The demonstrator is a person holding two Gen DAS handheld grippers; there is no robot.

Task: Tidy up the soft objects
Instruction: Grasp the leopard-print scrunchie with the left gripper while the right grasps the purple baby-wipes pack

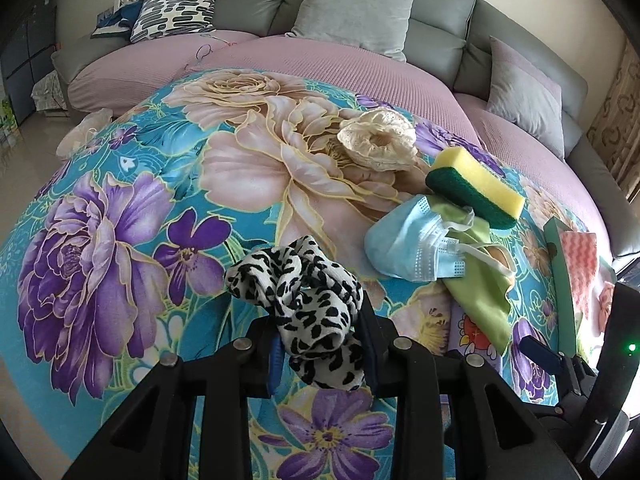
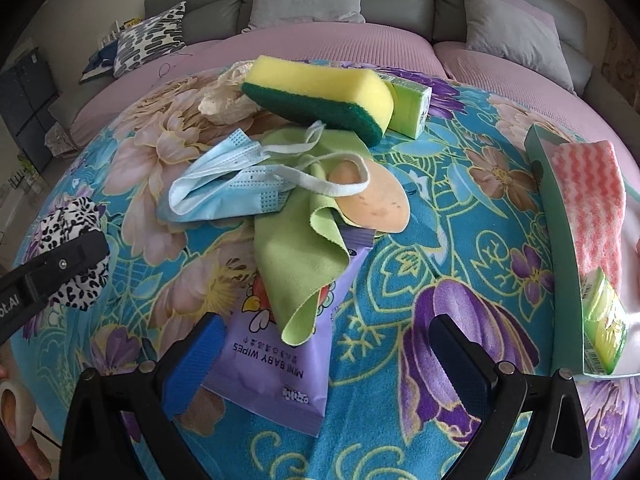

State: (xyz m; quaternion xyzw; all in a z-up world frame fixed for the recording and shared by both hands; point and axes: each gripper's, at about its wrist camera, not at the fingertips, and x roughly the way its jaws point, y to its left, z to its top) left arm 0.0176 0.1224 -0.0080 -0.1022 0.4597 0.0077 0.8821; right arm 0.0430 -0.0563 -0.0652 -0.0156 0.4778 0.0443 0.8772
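Floral blanket (image 1: 120,184) | leopard scrunchie (image 1: 304,296) pinched between left gripper (image 1: 322,354) fingers

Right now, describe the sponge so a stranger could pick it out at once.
On the floral blanket, find the heap of soft things in the middle. The sponge sits at its far end, propped over a green cloth, beside a blue face mask. It alone is a thick yellow block with a dark green scouring side.

Partly hidden things
The green cloth (image 2: 304,240) covers much of the wipes pack (image 2: 276,364); the green box (image 2: 560,248) runs off the right edge
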